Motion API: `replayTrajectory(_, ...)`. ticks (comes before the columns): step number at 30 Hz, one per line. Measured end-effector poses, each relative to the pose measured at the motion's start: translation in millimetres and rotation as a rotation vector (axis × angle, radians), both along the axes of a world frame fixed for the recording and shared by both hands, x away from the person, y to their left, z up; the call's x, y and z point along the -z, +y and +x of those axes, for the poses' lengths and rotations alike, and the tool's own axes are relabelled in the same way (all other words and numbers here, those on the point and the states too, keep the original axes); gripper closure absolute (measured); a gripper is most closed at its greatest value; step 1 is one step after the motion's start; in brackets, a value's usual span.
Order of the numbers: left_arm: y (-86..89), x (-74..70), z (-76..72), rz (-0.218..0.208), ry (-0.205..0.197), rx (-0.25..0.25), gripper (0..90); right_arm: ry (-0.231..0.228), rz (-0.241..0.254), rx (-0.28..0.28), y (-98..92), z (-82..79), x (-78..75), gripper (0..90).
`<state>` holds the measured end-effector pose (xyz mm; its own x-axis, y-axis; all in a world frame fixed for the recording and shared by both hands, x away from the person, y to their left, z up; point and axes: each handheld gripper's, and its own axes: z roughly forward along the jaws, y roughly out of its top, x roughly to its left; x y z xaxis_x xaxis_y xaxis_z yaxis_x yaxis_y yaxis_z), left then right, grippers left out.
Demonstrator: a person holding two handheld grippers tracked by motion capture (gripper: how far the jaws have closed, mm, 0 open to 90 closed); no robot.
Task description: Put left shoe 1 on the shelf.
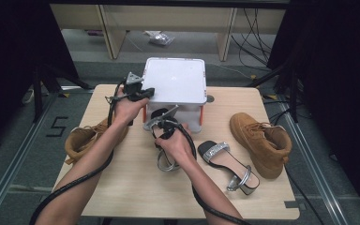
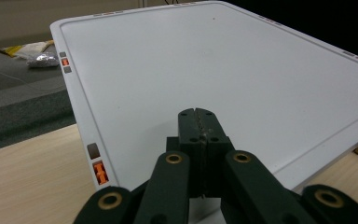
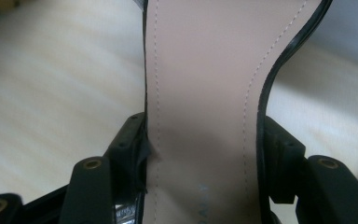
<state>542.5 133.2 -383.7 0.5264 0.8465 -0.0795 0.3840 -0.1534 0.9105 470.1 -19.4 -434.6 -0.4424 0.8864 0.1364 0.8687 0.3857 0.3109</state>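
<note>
A white box with a flat lid [image 1: 174, 79] [image 2: 214, 60] stands at the table's far middle. My left gripper [image 1: 145, 92] [image 2: 199, 112] rests over the lid's near left corner, jaws shut with nothing between them. My right gripper [image 1: 165, 126] [image 3: 205, 140] is just in front of the box, shut across the narrow waist of a black sandal with a beige insole [image 3: 200, 70]. Its pads press on both edges of the sole. The sandal's silver strap [image 1: 166, 161] hangs below the hand.
A second sandal with a glittery strap [image 1: 227, 161] lies right of my right hand. One tan boot [image 1: 260, 140] lies on its side at the right, another [image 1: 82, 138] at the table's left edge. Bare wood [image 1: 136, 187] stretches along the near side.
</note>
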Motion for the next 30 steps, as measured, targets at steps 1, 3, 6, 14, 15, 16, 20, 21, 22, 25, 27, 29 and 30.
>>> replayTrajectory(1, 0.0, 0.1, -0.1, 0.0, 0.0, 0.0, 89.6, -0.001, -0.004, 0.005, 2.4, 4.3, -0.5, 43.4)
replayTrajectory(3, 0.1, 0.0, 0.0, -0.002, 0.0, 0.001, 89.6, -0.03, 0.002, 0.011, 6.7, 12.4, 1.0, 43.4)
replayTrajectory(6, 0.6, 0.2, 0.4, -0.012, 0.005, 0.003, 89.7, -0.032, 0.019, 0.047, 12.4, 22.3, 3.2, 43.4)
replayTrajectory(14, 0.9, 0.4, 0.2, -0.009, 0.004, 0.002, 89.7, -0.067, -0.022, 0.011, 14.1, 42.6, 12.8, 43.4)
replayTrajectory(15, 0.7, 0.3, 0.2, -0.009, 0.003, 0.001, 89.7, -0.051, 0.011, 0.015, 14.9, 44.4, 14.5, 43.4)
replayTrajectory(16, 0.6, 0.3, 0.3, -0.011, 0.004, -0.001, 89.7, -0.071, -0.03, 0.026, 16.9, 44.9, 15.5, 43.4)
replayTrajectory(20, 0.3, 0.5, 0.3, -0.01, 0.003, -0.001, 89.7, -0.057, -0.009, 0.11, 22.9, 44.4, 15.9, 43.4)
replayTrajectory(21, 0.3, 0.5, 0.4, -0.009, 0.002, 0.0, 89.7, -0.067, -0.004, 0.111, 23.4, 43.1, 17.8, 43.4)
replayTrajectory(22, 0.1, 0.4, 0.5, -0.006, 0.002, 0.0, 89.7, -0.062, -0.006, 0.115, 24.2, 42.4, 18.8, 43.4)
replayTrajectory(25, -0.3, 0.2, 0.4, -0.003, 0.002, -0.001, 89.7, -0.067, -0.006, 0.12, 25.0, 42.7, 23.8, 43.4)
replayTrajectory(27, -0.3, 0.3, 0.3, -0.003, 0.001, -0.001, 89.7, -0.066, -0.01, 0.098, 24.8, 43.8, 25.8, 43.4)
replayTrajectory(29, -0.4, 0.2, 0.4, -0.004, 0.002, -0.002, 89.7, -0.069, -0.012, 0.104, 25.7, 43.9, 27.3, 43.3)
replayTrajectory(30, -0.5, 0.2, 0.5, -0.004, 0.002, -0.002, 89.7, -0.071, -0.014, 0.106, 26.6, 44.2, 28.1, 43.3)
